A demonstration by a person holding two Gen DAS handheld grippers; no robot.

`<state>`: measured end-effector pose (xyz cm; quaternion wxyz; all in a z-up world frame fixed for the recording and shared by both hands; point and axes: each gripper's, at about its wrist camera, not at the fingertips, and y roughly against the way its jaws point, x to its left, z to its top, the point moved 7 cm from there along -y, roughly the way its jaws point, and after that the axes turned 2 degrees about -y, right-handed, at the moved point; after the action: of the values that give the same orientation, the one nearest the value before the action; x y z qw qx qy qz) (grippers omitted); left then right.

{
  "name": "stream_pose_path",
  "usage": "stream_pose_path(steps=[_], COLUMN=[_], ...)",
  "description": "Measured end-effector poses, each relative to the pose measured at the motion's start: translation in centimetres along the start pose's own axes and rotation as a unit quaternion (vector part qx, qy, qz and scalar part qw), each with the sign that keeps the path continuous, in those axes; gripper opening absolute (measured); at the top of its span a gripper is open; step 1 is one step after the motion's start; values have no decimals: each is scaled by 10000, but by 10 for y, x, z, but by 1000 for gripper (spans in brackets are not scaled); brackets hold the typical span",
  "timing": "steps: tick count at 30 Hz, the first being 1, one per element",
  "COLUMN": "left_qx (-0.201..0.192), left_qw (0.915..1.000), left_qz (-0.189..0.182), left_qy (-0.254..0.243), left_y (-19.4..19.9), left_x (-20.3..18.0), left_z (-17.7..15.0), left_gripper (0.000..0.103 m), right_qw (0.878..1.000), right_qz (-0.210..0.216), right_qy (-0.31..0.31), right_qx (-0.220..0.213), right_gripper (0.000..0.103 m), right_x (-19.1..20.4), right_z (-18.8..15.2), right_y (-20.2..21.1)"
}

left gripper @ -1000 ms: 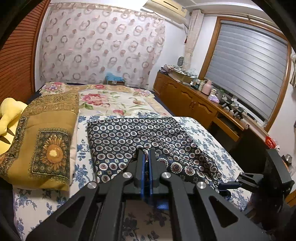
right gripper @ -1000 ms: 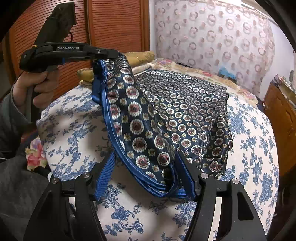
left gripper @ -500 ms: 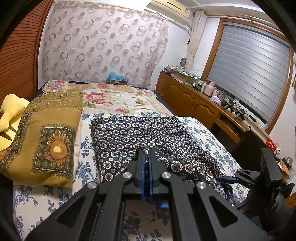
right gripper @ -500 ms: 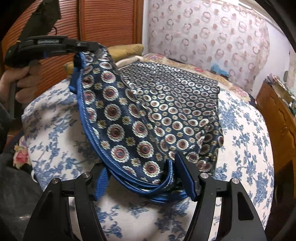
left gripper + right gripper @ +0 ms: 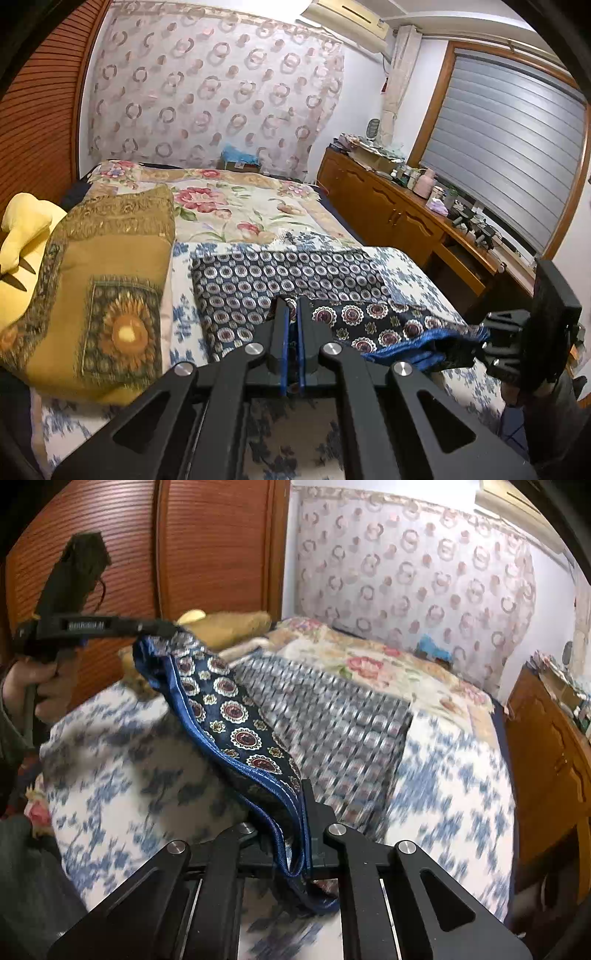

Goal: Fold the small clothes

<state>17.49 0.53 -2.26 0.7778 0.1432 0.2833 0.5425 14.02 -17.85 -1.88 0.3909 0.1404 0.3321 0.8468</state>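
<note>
A navy garment with a medallion print and a blue hem lies on the bed, its near edge lifted. My left gripper is shut on one end of that hem. It also shows at upper left in the right wrist view, as the left gripper in a person's hand. The right gripper's jaws are closing with the doubled blue hem pinched between them. From the left wrist view the right gripper holds the hem's other end at lower right. The garment hangs taut between both grippers.
The bed has a blue floral sheet. A folded gold blanket and a yellow plush toy lie at its left. A cluttered wooden sideboard runs along the right under a shuttered window. Wooden sliding doors stand behind the left gripper.
The right gripper's jaws went from wide apart to closed on the blue hem, and it rose. The hem now stretches tighter between the two grippers. The left gripper stayed shut.
</note>
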Motion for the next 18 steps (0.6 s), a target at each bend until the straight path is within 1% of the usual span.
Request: stream_pose_path(steps=[3, 7, 12, 14, 18], left_qx=[12, 96, 258, 361, 540], left_qw=[10000, 9998, 9993, 9988, 9977], left_qz=[39, 135, 259, 339, 397], left_qy=[-28, -60, -77, -54, -28], left_y=[-11, -28, -50, -59, -72], left_x=[6, 14, 27, 33, 42], left_z=[13, 26, 36, 38, 38], left_gripper=[1, 1, 1, 1, 4], right_qw=[10000, 10000, 9998, 9996, 9989], right_qz=[-38, -3, 138, 212, 364], right_qy=[32, 7, -27, -56, -74], right_qx=[-75, -70, 104, 168, 301], right_gripper=[6, 5, 5, 5, 5], right_x=[-15, -35, -59, -64, -75], right_z=[20, 40, 59, 62, 70], right_y=[-9, -27, -63, -72, -100])
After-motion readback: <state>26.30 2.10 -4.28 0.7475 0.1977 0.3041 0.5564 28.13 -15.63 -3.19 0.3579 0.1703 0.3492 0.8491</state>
